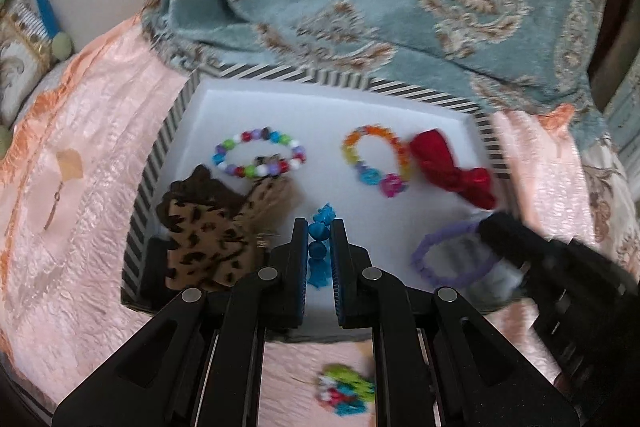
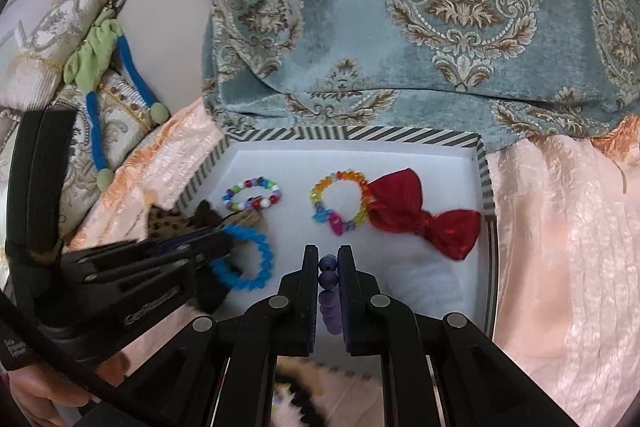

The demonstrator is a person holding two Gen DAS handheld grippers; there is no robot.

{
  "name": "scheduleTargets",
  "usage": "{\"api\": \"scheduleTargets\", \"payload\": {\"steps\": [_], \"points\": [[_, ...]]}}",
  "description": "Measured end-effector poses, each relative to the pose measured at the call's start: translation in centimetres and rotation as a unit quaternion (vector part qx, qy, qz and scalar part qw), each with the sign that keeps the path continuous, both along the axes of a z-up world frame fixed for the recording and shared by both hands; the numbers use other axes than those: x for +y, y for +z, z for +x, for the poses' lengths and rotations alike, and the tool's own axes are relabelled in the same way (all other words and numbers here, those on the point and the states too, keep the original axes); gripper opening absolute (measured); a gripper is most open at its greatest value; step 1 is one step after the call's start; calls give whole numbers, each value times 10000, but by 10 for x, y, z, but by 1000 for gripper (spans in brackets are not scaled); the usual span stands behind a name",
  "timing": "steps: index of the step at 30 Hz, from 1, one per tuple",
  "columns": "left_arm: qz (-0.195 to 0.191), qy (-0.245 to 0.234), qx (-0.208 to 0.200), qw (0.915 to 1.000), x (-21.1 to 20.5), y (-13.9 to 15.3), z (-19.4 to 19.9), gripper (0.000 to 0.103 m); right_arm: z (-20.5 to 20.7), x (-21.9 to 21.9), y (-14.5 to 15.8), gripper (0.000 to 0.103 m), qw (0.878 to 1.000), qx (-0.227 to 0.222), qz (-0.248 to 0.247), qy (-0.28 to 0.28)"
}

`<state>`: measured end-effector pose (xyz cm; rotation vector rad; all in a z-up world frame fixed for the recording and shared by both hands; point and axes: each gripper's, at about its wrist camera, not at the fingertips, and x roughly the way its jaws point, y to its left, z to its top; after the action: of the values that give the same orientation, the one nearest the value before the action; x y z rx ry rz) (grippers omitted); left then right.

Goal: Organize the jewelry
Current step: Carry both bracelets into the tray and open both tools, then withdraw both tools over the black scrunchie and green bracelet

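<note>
The left tongs (image 1: 320, 227) are clamped on a blue bracelet (image 2: 248, 259) over the tray (image 2: 484, 179), a leopard bow (image 1: 200, 239) just to their left. The right tongs (image 2: 329, 255) pinch a purple bracelet (image 1: 452, 259), with the red bow (image 2: 424, 219) just ahead to their right. Both loops look stretchy, so letting go under tension could snap them against the beaded bracelets (image 1: 256, 155) ahead, or drop them tangled on the bows.
</note>
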<state>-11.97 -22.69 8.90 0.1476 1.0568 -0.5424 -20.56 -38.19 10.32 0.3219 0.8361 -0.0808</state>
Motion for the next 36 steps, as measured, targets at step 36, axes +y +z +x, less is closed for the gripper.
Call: {"api": "scheduleTargets", "payload": {"steps": [36], "points": [[209, 105, -286, 9993, 18, 1, -25, 42, -43, 6, -13, 38, 9993, 100, -230, -275]]}}
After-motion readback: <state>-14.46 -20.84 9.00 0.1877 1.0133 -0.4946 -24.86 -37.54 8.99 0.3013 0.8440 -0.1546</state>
